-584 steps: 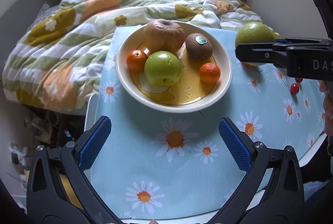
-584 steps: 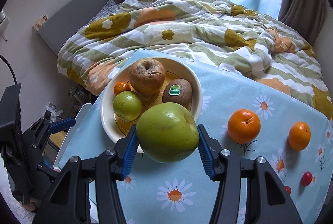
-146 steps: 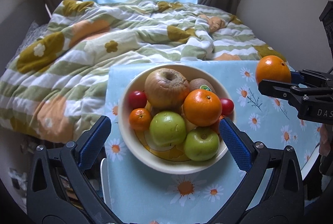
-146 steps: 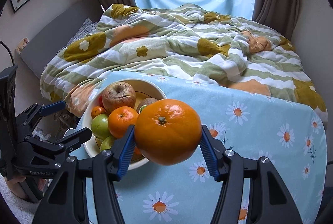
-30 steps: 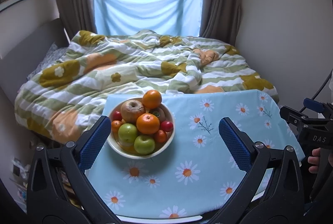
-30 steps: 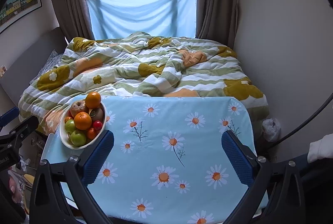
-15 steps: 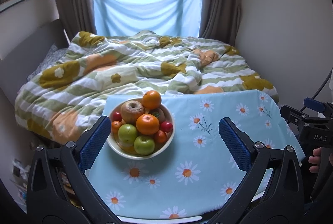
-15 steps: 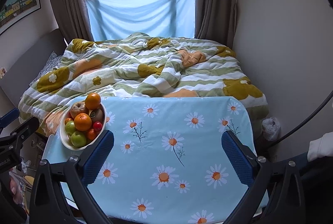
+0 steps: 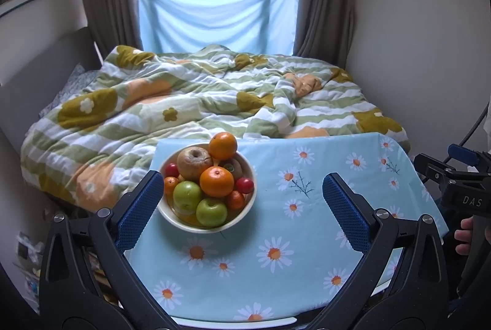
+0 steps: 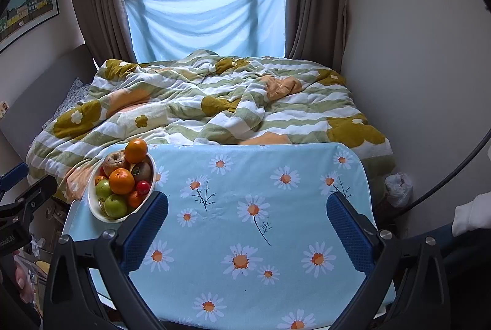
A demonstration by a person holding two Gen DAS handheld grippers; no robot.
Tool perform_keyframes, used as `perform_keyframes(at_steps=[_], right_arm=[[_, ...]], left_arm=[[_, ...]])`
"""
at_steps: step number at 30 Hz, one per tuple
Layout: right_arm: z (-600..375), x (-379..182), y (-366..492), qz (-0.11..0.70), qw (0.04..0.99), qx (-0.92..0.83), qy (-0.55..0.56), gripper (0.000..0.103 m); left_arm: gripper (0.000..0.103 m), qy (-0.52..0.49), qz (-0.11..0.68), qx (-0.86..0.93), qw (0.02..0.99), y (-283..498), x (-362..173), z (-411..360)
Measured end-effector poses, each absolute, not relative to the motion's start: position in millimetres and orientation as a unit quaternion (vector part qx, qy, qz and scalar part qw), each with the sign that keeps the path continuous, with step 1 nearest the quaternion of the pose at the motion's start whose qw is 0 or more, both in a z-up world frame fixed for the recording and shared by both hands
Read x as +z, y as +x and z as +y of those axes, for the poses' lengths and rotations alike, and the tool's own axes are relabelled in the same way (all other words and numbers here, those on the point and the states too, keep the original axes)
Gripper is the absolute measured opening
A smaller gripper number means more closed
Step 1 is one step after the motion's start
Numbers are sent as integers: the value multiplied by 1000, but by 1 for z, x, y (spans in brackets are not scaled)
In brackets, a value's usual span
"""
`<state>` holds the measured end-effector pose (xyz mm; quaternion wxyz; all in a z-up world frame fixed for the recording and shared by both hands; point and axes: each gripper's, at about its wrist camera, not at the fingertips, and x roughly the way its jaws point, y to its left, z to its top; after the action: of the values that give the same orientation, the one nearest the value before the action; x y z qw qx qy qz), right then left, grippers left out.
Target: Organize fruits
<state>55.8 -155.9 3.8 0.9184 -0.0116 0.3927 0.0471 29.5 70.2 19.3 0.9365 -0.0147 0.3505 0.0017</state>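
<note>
A cream bowl [image 9: 248, 201] stands on the left part of the table with the daisy cloth [image 9: 307, 207]. It holds several fruits: oranges [image 9: 216, 181], green apples [image 9: 211, 211], a brown apple [image 9: 194, 162], a kiwi and small red fruits. The bowl also shows in the right wrist view [image 10: 95, 211]. My left gripper [image 9: 242, 208] is open and empty, held back above the table's near edge. My right gripper [image 10: 247, 225] is open and empty, above the table's right half; it also shows at the right edge of the left wrist view [image 9: 451, 173].
A bed with a green, white and orange quilt [image 9: 199, 96] lies just behind the table. Walls close in on the right [image 10: 414, 69] and the left. A window with curtains and a blue cloth [image 10: 205, 20] is at the back.
Both grippers have drawn back and risen slightly over the last second; the bowl looks a little smaller. The fruits have not moved.
</note>
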Motion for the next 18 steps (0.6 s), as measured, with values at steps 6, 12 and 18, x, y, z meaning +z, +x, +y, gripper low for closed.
perform_keyframes(at_steps=[6,12,18], right_arm=[[-156,3,55,392,919,46,-11,103],[-158,4,55,392,919,46,-11,103],[-158,3,55,393,918,46,-11,103]], left_arm=[[103,-14,351,0,936,30,19,70],[103,-15,348,6,938,29,21,64],[103,0,342,22,939,28,21,59]])
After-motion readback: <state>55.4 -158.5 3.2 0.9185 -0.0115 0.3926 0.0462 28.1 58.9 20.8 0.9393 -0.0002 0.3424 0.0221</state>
